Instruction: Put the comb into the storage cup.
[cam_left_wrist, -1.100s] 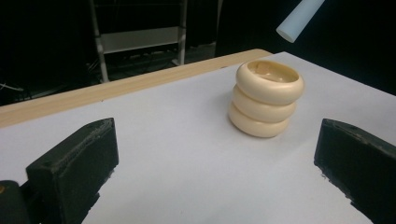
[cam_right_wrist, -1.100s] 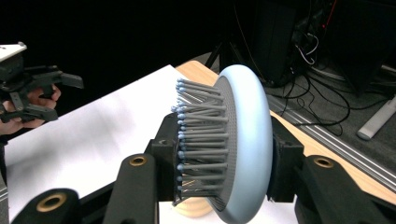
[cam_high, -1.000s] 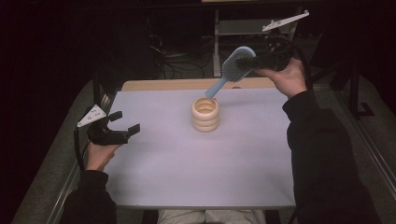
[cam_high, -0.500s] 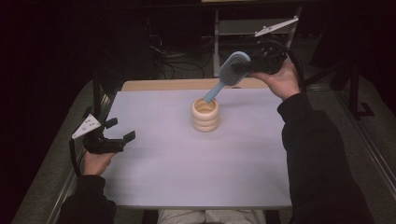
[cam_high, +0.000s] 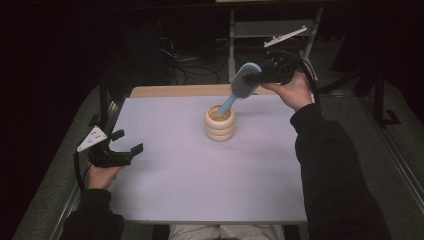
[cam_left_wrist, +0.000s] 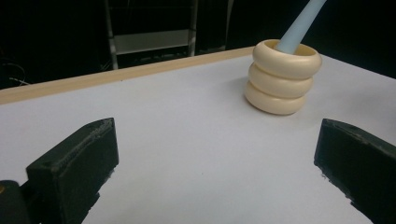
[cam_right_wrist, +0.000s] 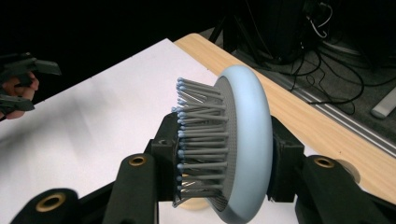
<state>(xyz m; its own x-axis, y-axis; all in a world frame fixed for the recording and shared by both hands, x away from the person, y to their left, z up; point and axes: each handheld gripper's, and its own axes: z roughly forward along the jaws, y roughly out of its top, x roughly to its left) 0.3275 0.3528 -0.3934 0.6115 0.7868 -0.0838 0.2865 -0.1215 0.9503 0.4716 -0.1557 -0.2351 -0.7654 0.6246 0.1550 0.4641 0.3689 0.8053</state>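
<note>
Right gripper (cam_high: 260, 76) clamped on blue hairbrush (cam_high: 243, 82) head — handle down in cream ringed holder (cam_high: 220, 123); left gripper (cam_high: 122, 146) wide open, empty — over white table (cam_high: 200, 170).

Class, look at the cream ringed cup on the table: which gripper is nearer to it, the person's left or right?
Right. The right gripper holds the brush just above and behind the cup, handle tip inside it. The left gripper sits open near the table's left edge.
</note>
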